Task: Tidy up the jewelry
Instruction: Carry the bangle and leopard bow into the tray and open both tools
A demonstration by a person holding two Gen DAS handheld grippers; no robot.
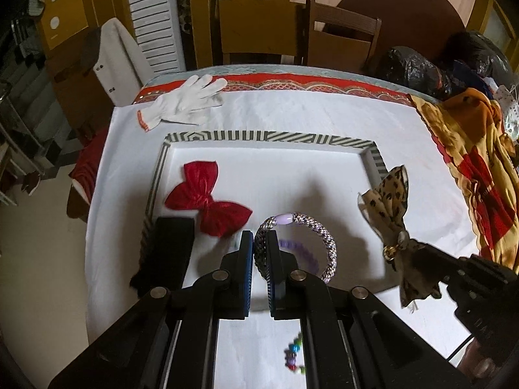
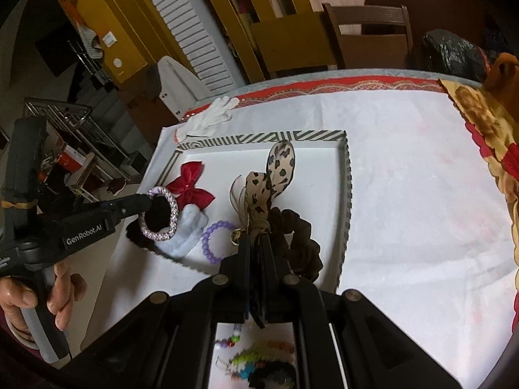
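Left gripper clamps braided bracelet; right gripper clamps leopard bow.

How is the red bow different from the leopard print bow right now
The red bow is plain red velvet; the leopard print bow is tan with dark spots and a gold charm. The red bow lies flat in the striped tray, untouched; the leopard print bow is held up off the tray, pinched by the right gripper. Both are fabric hair bows.

Each camera sits on its claw, close above the bench, looking forward and down. Both see the striped tray and red bow; each sees the other claw.
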